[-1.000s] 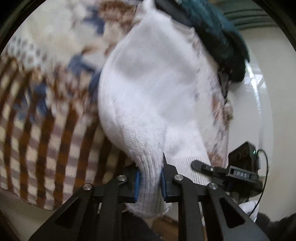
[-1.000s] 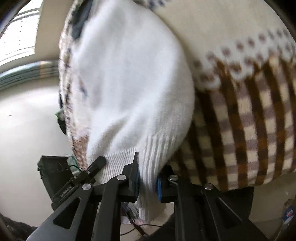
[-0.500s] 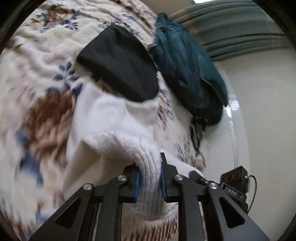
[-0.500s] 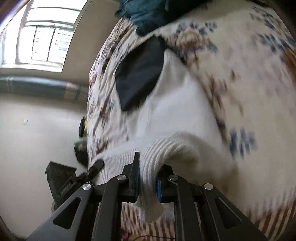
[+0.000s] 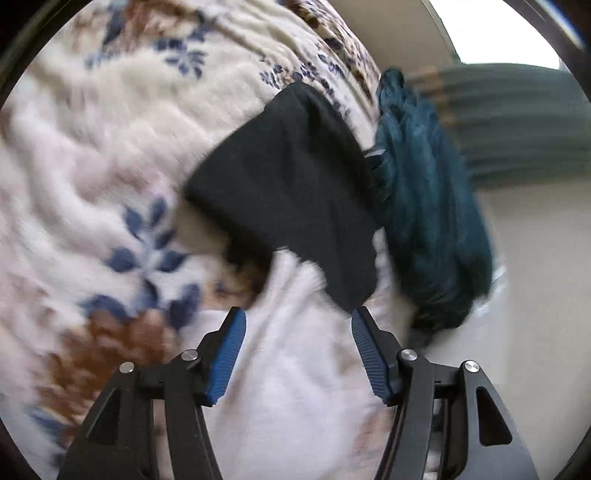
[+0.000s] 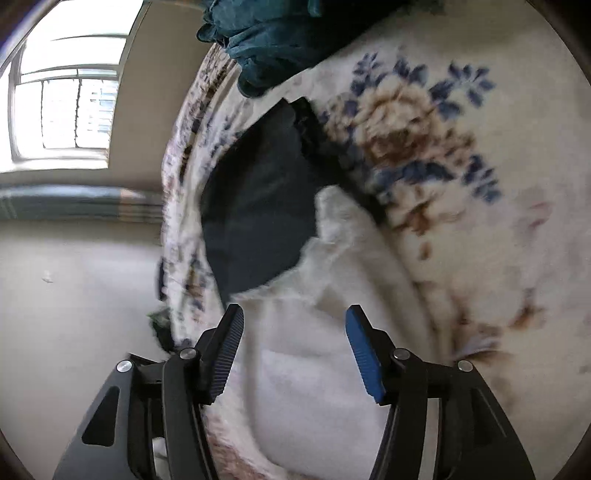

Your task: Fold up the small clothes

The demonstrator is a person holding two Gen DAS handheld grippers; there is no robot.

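Observation:
A white knitted garment (image 5: 299, 373) lies folded on the floral blanket (image 5: 92, 155), its far edge against a black folded cloth (image 5: 291, 188). My left gripper (image 5: 297, 321) hovers just above it, jaws opening, the blue pads (image 5: 229, 354) clear of the knit. In the right wrist view the same white garment (image 6: 299, 354) spreads below my right gripper (image 6: 293, 317), whose jaws are also opening with nothing pressed between the pads (image 6: 364, 354). The black cloth (image 6: 258, 206) lies just beyond it.
A dark teal garment (image 5: 428, 214) is heaped past the black cloth, near the bed's edge; it shows in the right wrist view as a teal heap (image 6: 273, 33) at the top. Pale floor (image 6: 74, 295), a striped curtain (image 5: 517, 122) and a window (image 6: 62, 107) lie beyond the bed.
Both grippers carried the white garment's ribbed hem across toward the black cloth, then released it. The jaws, shut on the knit earlier, now stand apart and the garment lies flat.

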